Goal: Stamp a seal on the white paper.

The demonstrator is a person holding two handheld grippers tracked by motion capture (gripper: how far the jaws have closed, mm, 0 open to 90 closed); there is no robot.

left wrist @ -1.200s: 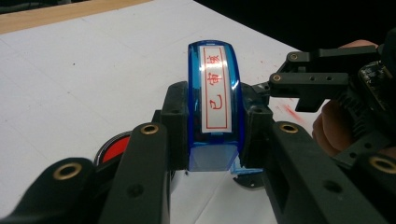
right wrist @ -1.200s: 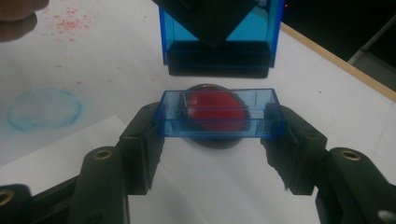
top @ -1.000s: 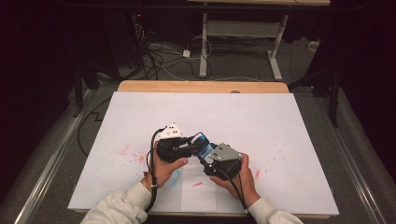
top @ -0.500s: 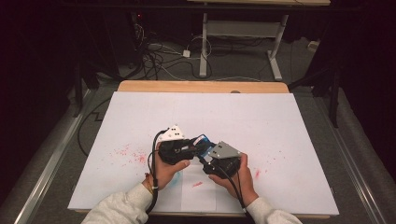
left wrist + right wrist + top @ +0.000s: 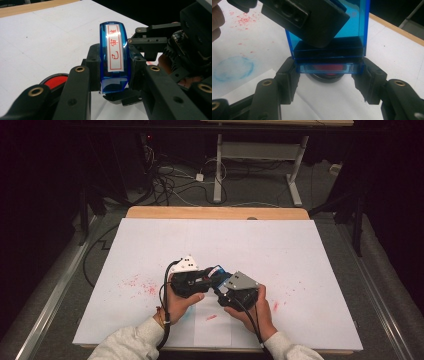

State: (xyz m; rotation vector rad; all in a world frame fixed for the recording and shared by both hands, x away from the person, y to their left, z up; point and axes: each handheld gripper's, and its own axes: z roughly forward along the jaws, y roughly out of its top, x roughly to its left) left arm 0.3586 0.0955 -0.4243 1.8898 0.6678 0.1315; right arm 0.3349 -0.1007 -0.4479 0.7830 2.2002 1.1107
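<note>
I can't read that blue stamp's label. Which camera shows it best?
The left gripper view: the blue stamp faces it, red characters legible. The right gripper view shows its clear body; the high view, a blue sliver.

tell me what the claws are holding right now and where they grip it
Both hold one blue stamp: the left claw clamps its two narrow sides around mid-height, the right claw clamps the ends of its clear base.

stamp [image 5: 114, 58] | clear blue, white label (red characters) | upright, just above table
</note>
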